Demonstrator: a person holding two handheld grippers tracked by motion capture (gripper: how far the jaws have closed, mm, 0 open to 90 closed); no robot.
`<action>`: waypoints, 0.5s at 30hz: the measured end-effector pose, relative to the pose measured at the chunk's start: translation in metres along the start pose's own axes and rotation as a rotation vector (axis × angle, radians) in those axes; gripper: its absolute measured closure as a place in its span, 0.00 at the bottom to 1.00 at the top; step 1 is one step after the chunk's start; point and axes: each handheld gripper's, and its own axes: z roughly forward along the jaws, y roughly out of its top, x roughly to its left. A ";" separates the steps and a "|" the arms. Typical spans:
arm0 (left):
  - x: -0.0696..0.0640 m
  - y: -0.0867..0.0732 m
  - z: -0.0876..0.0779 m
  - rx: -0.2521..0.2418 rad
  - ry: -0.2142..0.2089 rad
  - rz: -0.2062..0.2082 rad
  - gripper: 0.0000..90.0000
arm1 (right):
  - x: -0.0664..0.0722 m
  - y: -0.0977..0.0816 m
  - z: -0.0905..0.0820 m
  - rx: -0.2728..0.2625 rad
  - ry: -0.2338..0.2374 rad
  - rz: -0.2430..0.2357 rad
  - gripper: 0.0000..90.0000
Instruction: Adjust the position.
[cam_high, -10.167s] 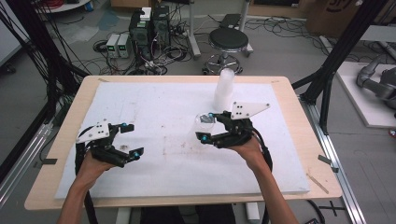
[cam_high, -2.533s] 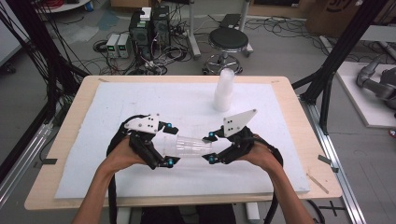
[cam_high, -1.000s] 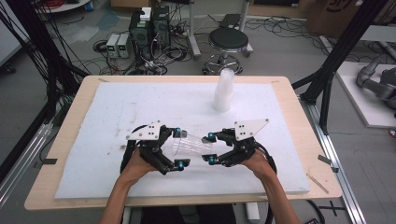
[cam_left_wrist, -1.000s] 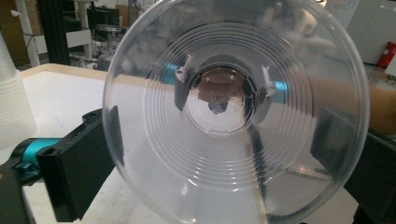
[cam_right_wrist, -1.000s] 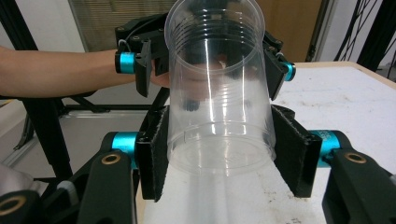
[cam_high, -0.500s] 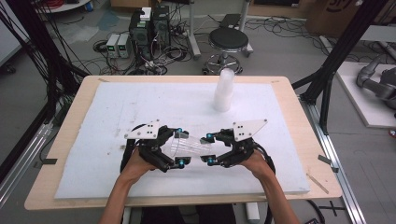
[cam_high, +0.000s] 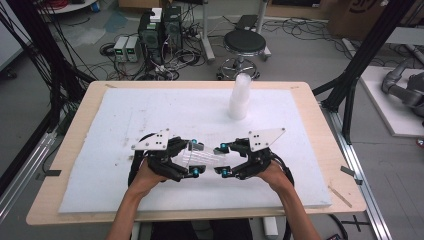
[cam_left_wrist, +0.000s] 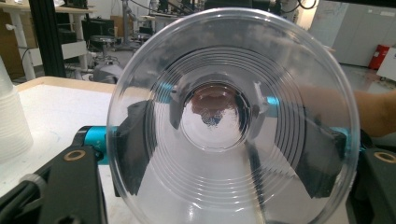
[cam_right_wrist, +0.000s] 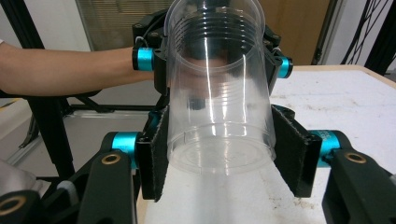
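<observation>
A clear plastic cup (cam_high: 205, 157) lies level just above the white foam mat (cam_high: 150, 115), held between both grippers. My right gripper (cam_high: 223, 160) is shut on its base end; in the right gripper view its pads (cam_right_wrist: 156, 154) press both sides of the cup (cam_right_wrist: 219, 116). My left gripper (cam_high: 194, 157) has just been closing on the open rim end and now clamps it. In the left gripper view the cup's mouth (cam_left_wrist: 163, 93) faces the camera. The left gripper (cam_right_wrist: 212, 56) grips the far end in the right gripper view.
A stack of clear cups (cam_high: 239, 97) stands upright at the mat's far middle, and shows at the left edge (cam_left_wrist: 9, 116) of the left gripper view. Behind the table are a stool (cam_high: 245, 42) and floor cables. Black frame posts flank the table.
The left gripper's jaws have drawn in around the cup's open end. Both hands and the cup have stayed where they were.
</observation>
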 end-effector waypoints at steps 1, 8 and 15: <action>0.000 0.000 0.000 0.000 -0.001 0.001 0.33 | -0.001 0.000 0.000 -0.002 -0.004 -0.006 0.48; 0.000 0.000 0.000 0.003 0.000 0.002 0.35 | -0.001 0.000 0.000 0.002 -0.003 -0.008 0.48; 0.000 0.001 -0.002 0.013 0.009 0.006 0.35 | 0.000 0.001 0.003 0.026 -0.035 0.016 0.22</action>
